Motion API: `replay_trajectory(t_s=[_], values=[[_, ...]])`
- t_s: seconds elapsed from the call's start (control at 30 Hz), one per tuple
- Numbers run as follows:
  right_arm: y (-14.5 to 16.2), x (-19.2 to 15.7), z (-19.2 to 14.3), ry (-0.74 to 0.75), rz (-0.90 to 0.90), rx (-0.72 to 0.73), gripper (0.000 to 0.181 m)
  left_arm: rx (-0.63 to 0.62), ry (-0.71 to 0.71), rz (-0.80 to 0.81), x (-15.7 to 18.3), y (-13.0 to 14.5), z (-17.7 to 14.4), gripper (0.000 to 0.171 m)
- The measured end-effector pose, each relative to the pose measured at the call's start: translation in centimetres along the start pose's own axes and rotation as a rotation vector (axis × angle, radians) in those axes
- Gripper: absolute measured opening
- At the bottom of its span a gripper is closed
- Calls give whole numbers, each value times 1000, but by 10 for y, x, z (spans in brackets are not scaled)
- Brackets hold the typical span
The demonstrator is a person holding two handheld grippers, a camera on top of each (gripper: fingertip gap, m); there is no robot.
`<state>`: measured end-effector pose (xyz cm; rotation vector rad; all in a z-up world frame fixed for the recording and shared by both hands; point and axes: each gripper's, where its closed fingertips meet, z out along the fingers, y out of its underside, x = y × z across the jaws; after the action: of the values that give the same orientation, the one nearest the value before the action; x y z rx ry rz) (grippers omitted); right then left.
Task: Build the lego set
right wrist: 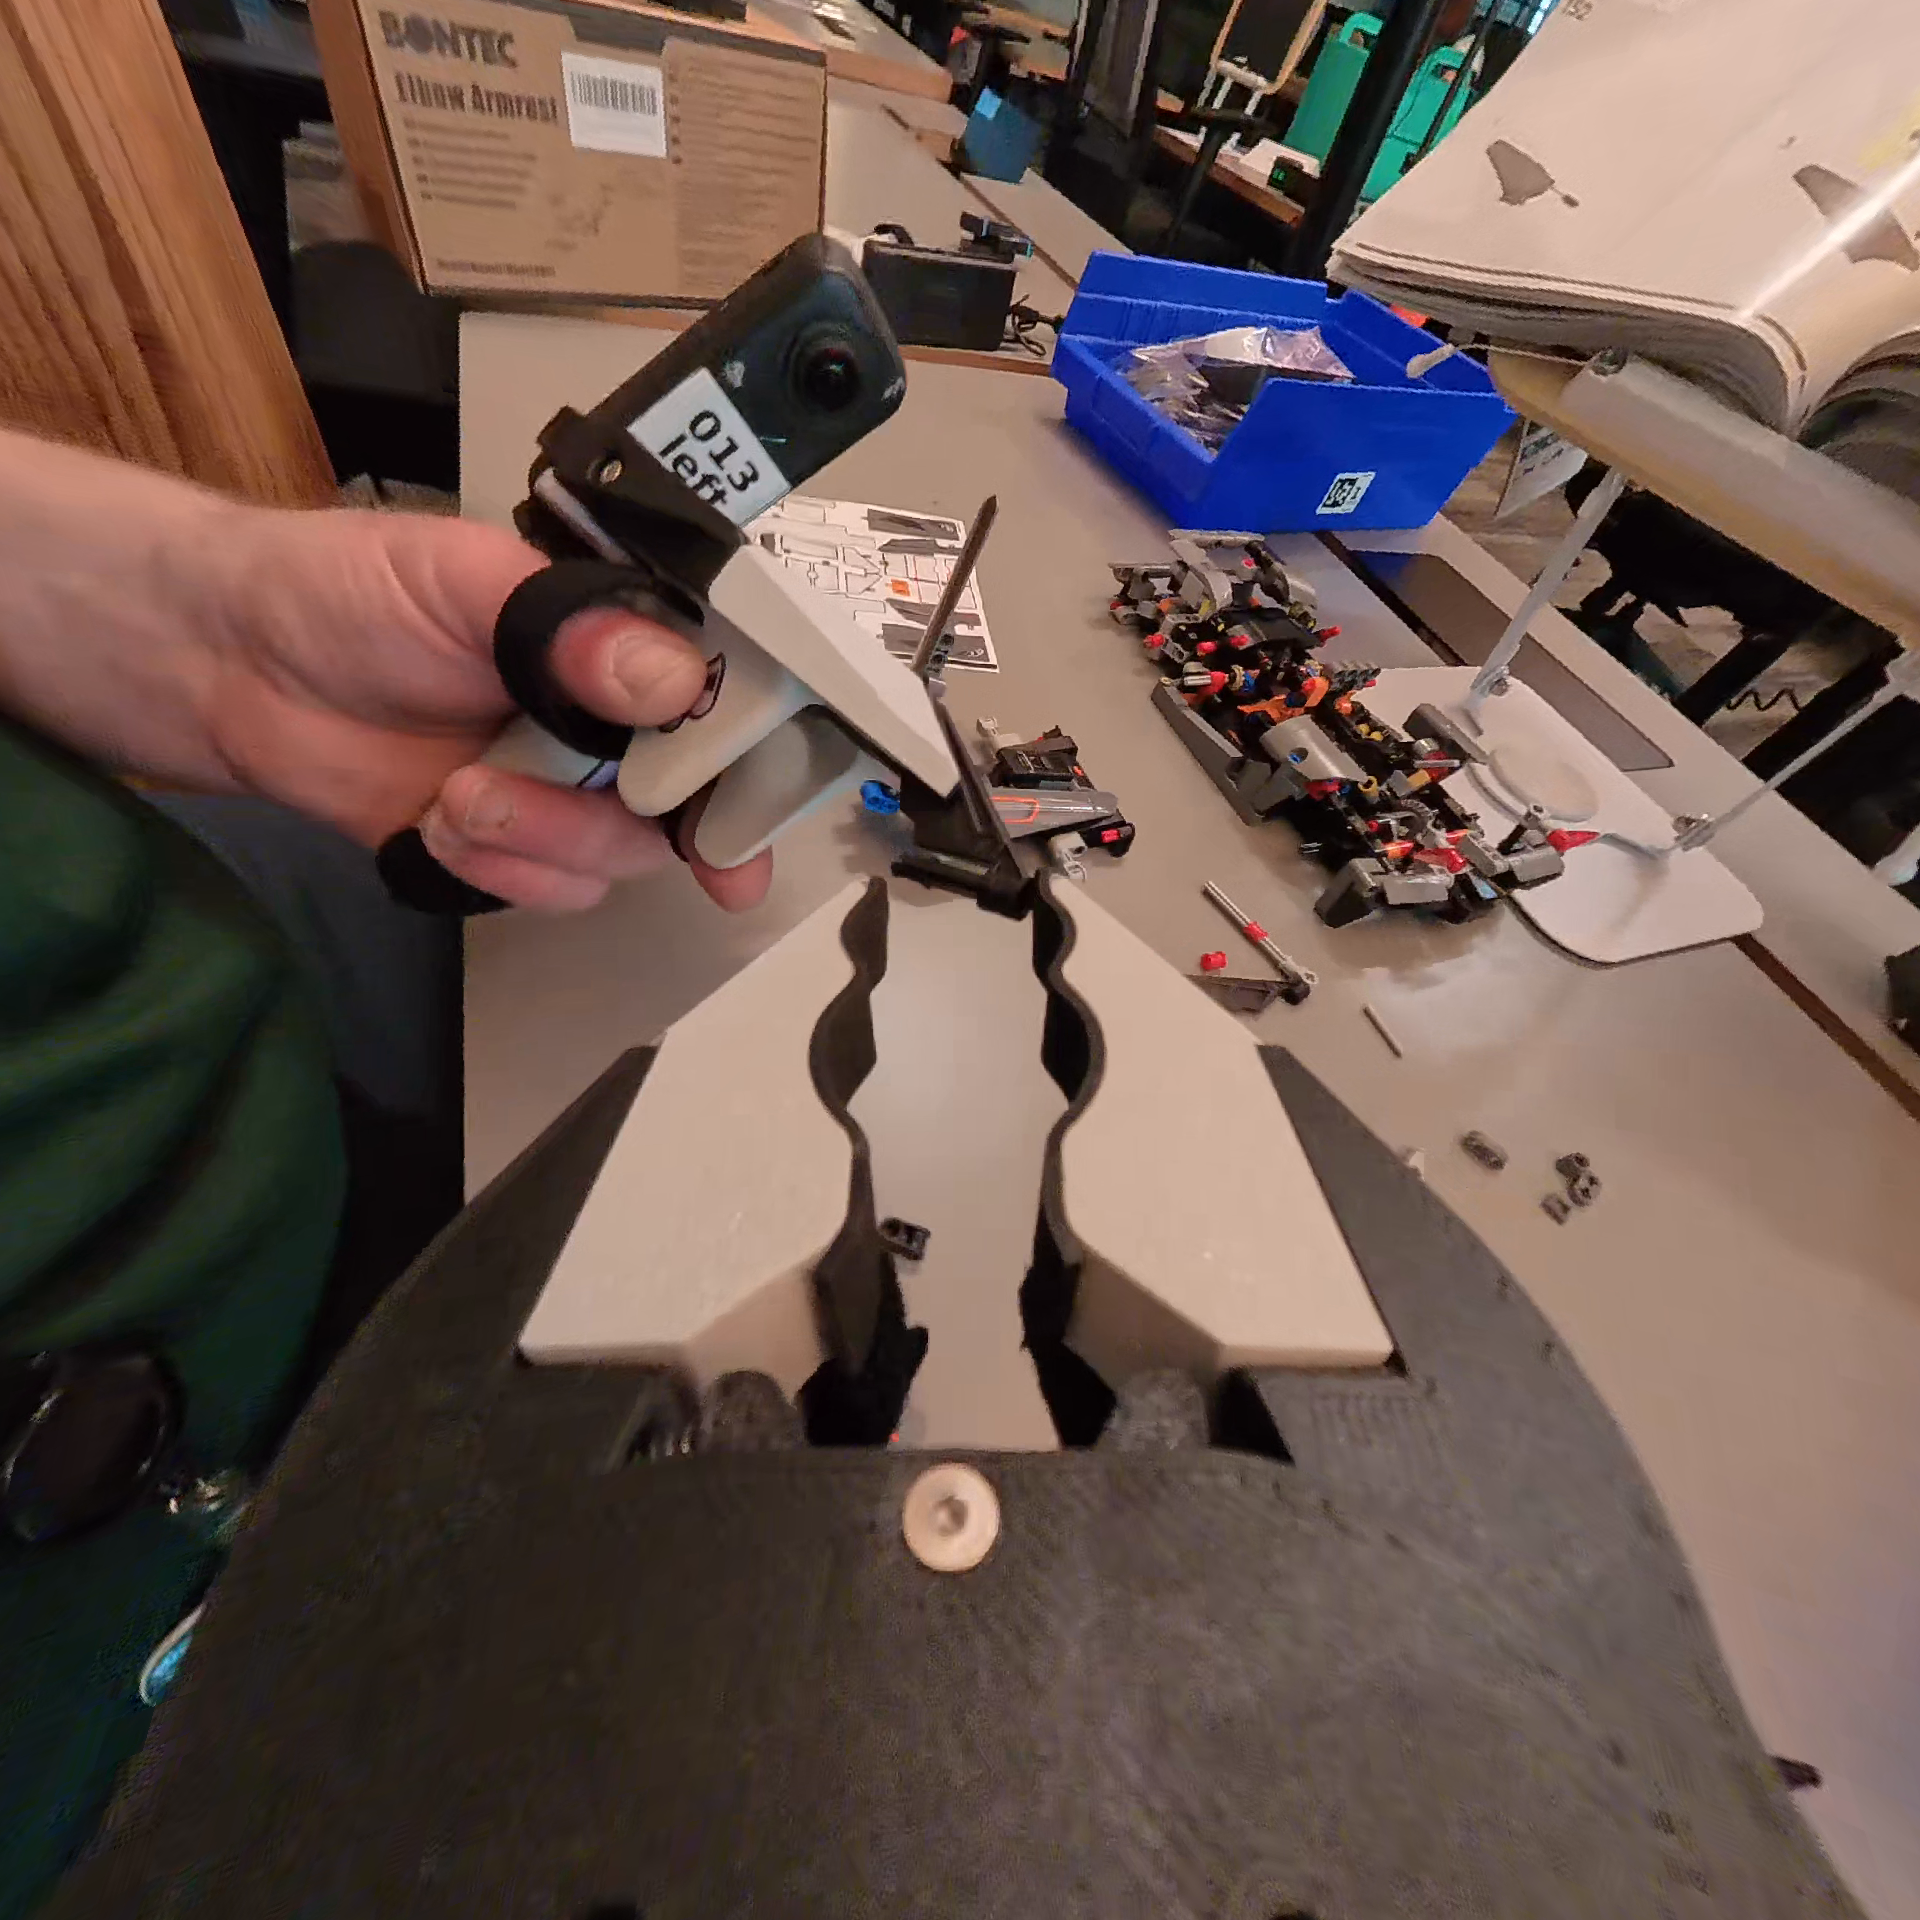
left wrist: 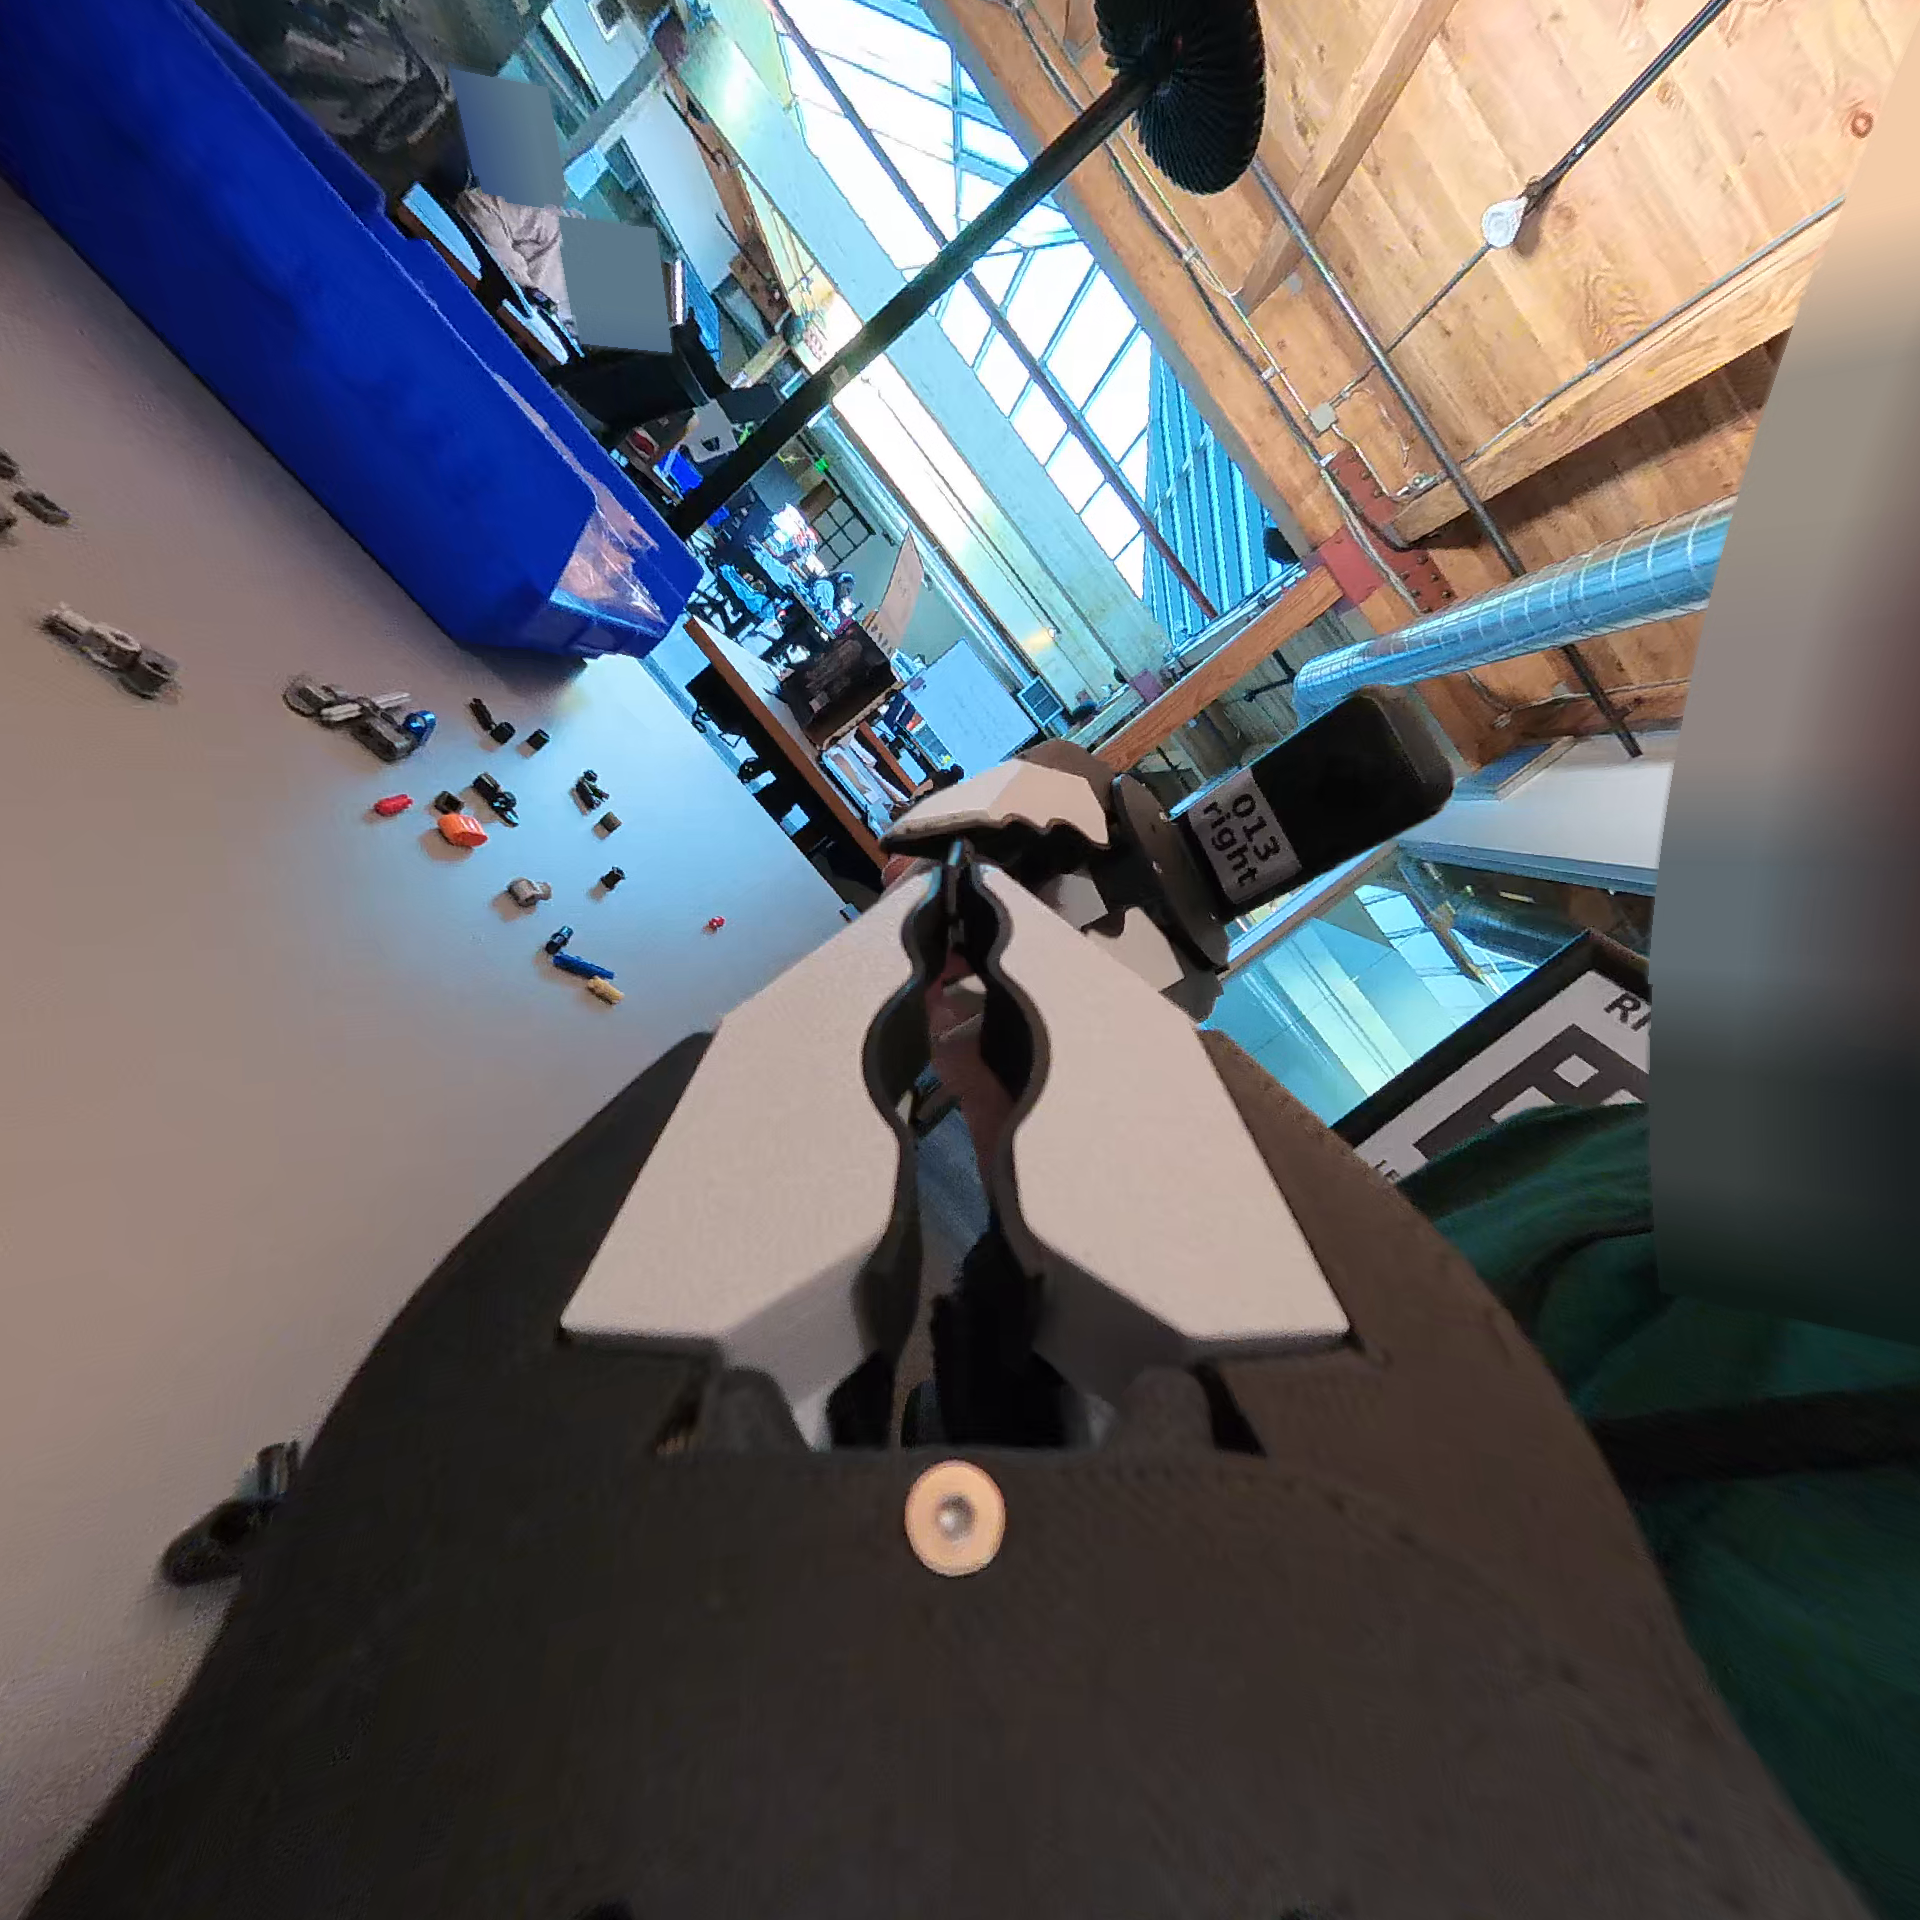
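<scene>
Our left gripper (right wrist: 940, 717) pinches a thin dark strip (right wrist: 951, 592) above the table (right wrist: 1143, 1091); our right gripper (right wrist: 961, 904) hangs with jaws apart, holding nothing.

We see the left jaws pressed together on the strip, which sticks up past the fingertips, over a small dark lego sub-assembly (right wrist: 1023, 816). The larger lego chassis (right wrist: 1320, 727) lies well to the right, before a blue bin (right wrist: 1278, 436) bearing a square coded tag. Loose pieces (left wrist: 499, 821) dot the table. A printed sticker sheet (right wrist: 883, 577), a lettered cardboard box (right wrist: 582, 145) and white labels on both cameras carry writing.
</scene>
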<state>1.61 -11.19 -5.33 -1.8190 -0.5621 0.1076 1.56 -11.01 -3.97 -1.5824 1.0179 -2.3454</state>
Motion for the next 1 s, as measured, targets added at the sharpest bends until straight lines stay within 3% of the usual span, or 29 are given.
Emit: replay_trajectory(t_s=[0.03, 0.1, 0.23, 0.4, 0.57, 0.7, 0.83, 1.0], values=[[-2, 0, 0, 12, 4, 7, 18, 9, 2, -1, 1, 0, -2, 0], [-4, -2, 1, 29, -1, 13, 18, 22, 7, 0, 4, 0, -5, 0], [-3, -1, 7, 134, -29, -42, 39, 74, -20, -7, 4, -2, -13, 0], [-5, -7, 15, 186, -50, -66, 28, 114, -21, -30, 3, 0, -18, 1], [-7, -12, 14, 158, -71, -58, 27, 116, 17, -65, 8, 3, -21, 0], [-6, -22, 14, 55, -94, -75, 27, 86, 22, -46, 11, 7, -25, 4], [0, -38, 15, -59, -193, -129, 27, -26, 18, 5, 17, 19, -30, 9], [-3, -46, 22, -106, -241, -132, 27, -123, 0, 12, 15, 31, -39, 0]])
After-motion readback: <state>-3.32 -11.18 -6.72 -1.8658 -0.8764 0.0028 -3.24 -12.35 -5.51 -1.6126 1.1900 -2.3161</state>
